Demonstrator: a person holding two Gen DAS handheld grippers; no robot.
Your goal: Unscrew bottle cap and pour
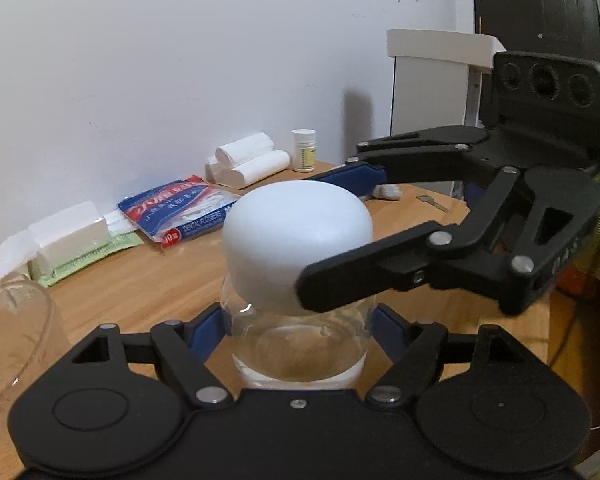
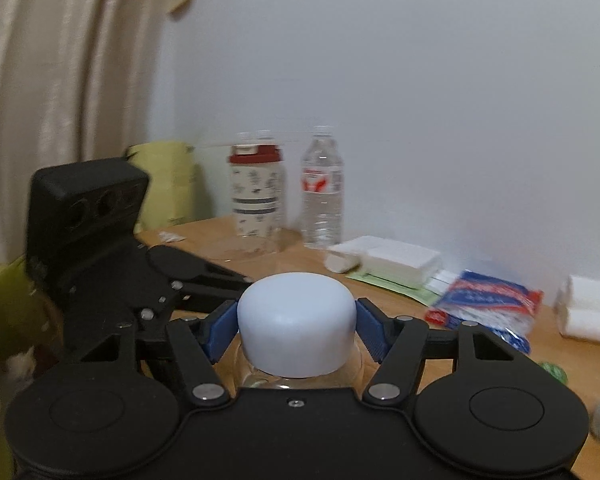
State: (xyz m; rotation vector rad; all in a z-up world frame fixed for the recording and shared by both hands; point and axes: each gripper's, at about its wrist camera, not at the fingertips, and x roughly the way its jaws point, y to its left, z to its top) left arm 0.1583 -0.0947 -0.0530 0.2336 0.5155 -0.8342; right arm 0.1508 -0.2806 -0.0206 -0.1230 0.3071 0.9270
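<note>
Bottle [image 1: 300,336] stands upright on the tabletop [image 1: 140,280], clamped by the left tongs [image 1: 300,332]. Right tongs [image 2: 296,326] apparently grip the white cap [image 2: 296,320], still seated. Unscrewing and pouring remain.

2 close wrist views, shared cap [image 1: 296,236].

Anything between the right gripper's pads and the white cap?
No. In the right wrist view the right gripper has a blue pad at each side of the white cap, nothing between.
</note>
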